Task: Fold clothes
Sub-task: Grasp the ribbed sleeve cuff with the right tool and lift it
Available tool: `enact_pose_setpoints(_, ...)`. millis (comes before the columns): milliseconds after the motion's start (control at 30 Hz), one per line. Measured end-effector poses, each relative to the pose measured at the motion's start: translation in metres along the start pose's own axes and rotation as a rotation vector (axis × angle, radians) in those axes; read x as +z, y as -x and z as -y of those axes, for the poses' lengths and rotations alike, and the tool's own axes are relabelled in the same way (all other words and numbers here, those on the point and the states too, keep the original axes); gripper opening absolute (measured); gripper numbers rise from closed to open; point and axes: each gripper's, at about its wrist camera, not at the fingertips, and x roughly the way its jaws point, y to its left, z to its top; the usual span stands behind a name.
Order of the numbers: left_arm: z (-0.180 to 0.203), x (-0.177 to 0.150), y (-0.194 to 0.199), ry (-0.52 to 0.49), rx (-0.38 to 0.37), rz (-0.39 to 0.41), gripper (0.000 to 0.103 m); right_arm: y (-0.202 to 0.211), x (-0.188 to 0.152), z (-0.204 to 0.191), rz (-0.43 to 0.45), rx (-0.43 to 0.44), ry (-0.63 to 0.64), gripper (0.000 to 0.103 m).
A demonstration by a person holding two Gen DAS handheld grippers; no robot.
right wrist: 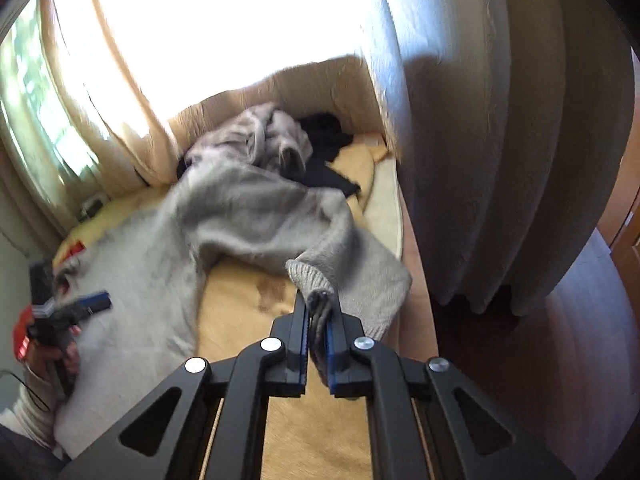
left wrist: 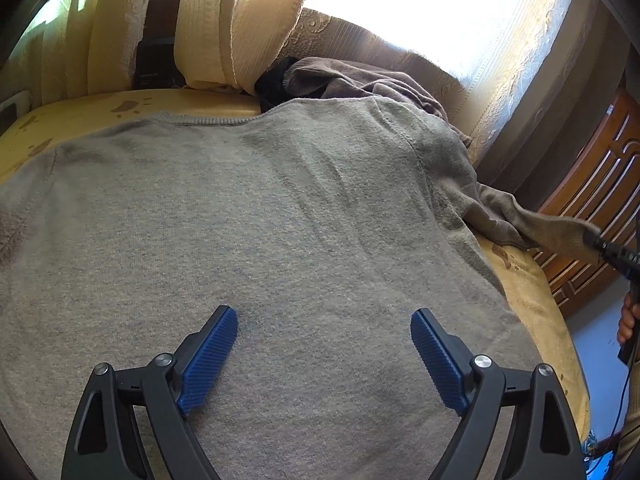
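Grey sweater (left wrist: 260, 232) beneath spread left hand-held gripper (left wrist: 324, 322); right hand-held gripper (right wrist: 318, 312) pinches its cuff (right wrist: 312, 280).

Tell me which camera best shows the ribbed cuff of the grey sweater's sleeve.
The right wrist view: the ribbed knit cuff is pinched between the right gripper fingers, near the frame's centre. The left wrist view shows the grey knit sweater spread flat, with the sleeve end only at its far right edge.
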Motion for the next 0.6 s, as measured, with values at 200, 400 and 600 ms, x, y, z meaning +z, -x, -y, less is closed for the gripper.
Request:
enact_pose_setpoints(200, -0.005, 0.000, 0.001, 0.028, -0.027, 0.010, 0.091, 0.045, 0.088, -0.012, 0.195, 0.097, -0.116, 0.008)
enact_pose_setpoints(400, -0.013, 0.002, 0.006, 0.089, -0.070, 0.005, 0.091, 0.046, 0.138, -0.046, 0.238, 0.132, -0.123, 0.008)
enact_pose_setpoints(600, -0.042, 0.010, 0.026, 0.220, -0.033, 0.050, 0.091, 0.020, 0.150, -0.106, 0.209, 0.269, -0.112, 0.008)
